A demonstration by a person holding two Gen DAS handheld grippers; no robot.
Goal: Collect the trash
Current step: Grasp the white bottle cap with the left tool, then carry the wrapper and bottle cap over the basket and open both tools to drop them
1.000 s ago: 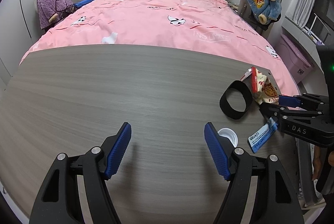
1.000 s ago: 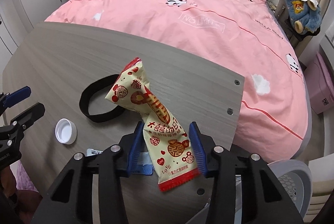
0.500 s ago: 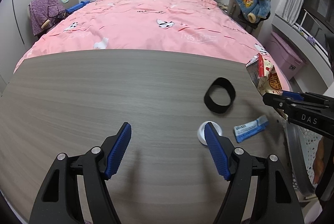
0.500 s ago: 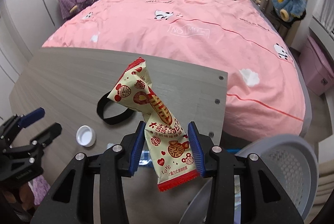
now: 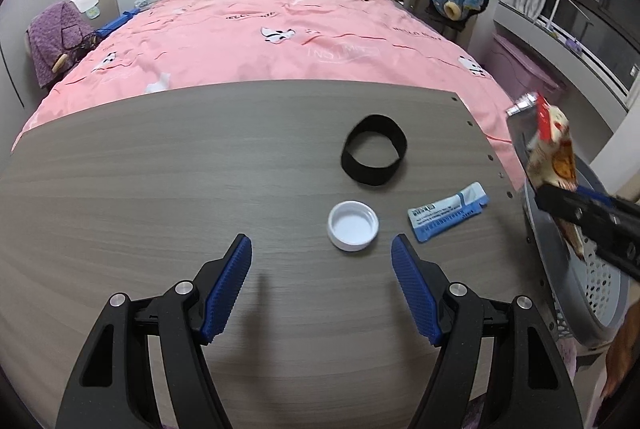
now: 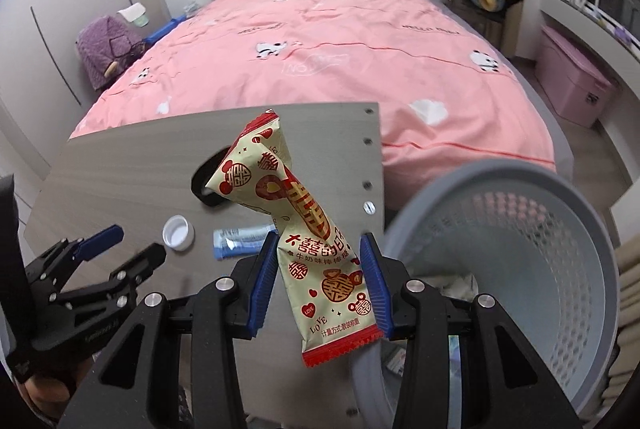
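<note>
Over the table (image 6: 120,165) edge, the right gripper (image 6: 318,281) pinched a light, crinkly wrapper (image 6: 316,229) low between its jaws; the left gripper (image 5: 320,285) gaped empty.

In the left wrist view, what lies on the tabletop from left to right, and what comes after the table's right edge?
white cap → black band → blue sachet → past the edge, the snack wrapper in the right gripper, over the grey basket.

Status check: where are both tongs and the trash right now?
Right tongs shut on snack wrapper, at grey basket rim. Left tongs open above white cap. Blue packet, black band on table. Nothing blocking.
</note>
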